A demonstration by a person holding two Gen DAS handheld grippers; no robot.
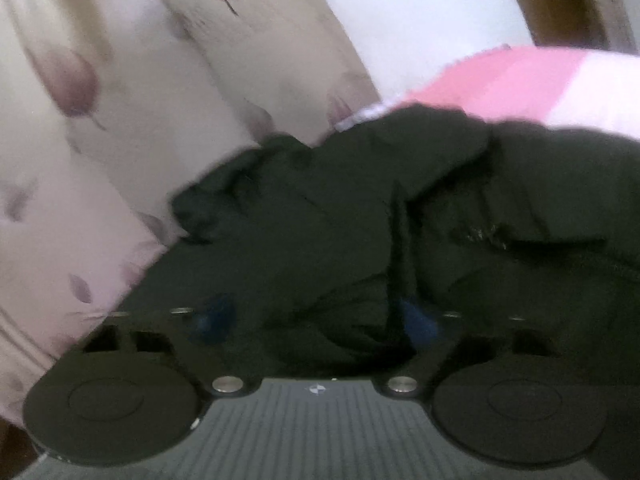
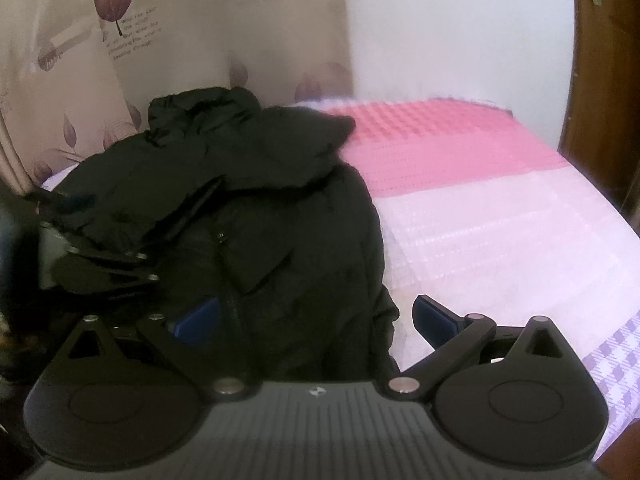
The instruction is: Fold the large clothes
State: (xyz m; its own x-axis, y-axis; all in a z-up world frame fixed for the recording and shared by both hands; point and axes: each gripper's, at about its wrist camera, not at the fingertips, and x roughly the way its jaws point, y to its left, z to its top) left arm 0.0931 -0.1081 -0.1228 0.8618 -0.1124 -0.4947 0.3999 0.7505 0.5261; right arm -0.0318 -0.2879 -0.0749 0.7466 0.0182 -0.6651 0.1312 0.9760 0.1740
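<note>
A black padded jacket [image 2: 256, 208] lies crumpled on the left part of the bed, hood towards the curtain. In the blurred left wrist view the jacket [image 1: 360, 208] fills the middle. My left gripper [image 1: 314, 318] has both blue pads sunk into a bunched fold of it, with cloth filling the gap between them. Its black housing [image 2: 100, 276] shows from the side at the jacket's left edge. My right gripper [image 2: 316, 320] stands wide open at the jacket's near hem. Its left pad [image 2: 196, 320] is over the black cloth, its right pad [image 2: 436, 320] over the bed cover.
The bed cover [image 2: 480, 184] is pink at the far end and pale near me, with a lilac checked strip [image 2: 624, 344] at the right edge. A leaf-print curtain [image 2: 80, 80] hangs behind the jacket. A wooden door [image 2: 600, 80] stands at the right.
</note>
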